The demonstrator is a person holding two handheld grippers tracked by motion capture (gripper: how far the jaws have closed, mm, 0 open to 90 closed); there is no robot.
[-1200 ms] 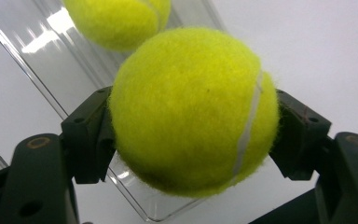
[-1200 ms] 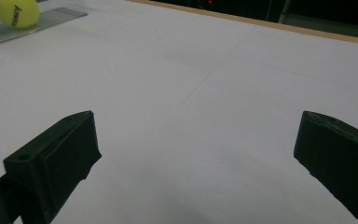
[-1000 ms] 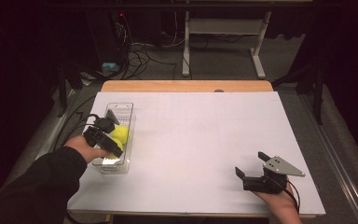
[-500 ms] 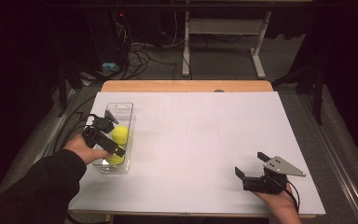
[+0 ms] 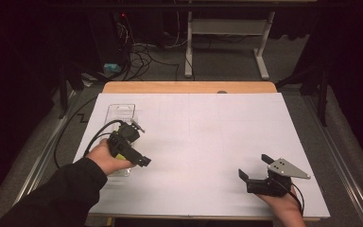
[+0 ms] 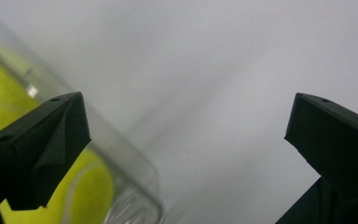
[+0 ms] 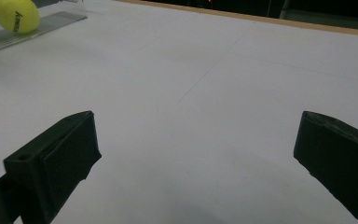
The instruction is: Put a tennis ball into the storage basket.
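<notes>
Left gripper (image 5: 139, 144) at left of high view, jaws spread and empty, hand covering near end of clear tray (image 5: 121, 113), yellow ball (image 6: 81, 186) in tray blurred, cut off lower left, right gripper (image 5: 255, 168) lower right, jaws spread on white table (image 5: 208, 132)

The white desk (image 5: 203, 137) is bare across the middle and right of the high view, so tongs can pass there. At the left a clear plastic tray (image 5: 121, 113) with yellow tennis balls (image 7: 15, 15) stands in the way.
</notes>
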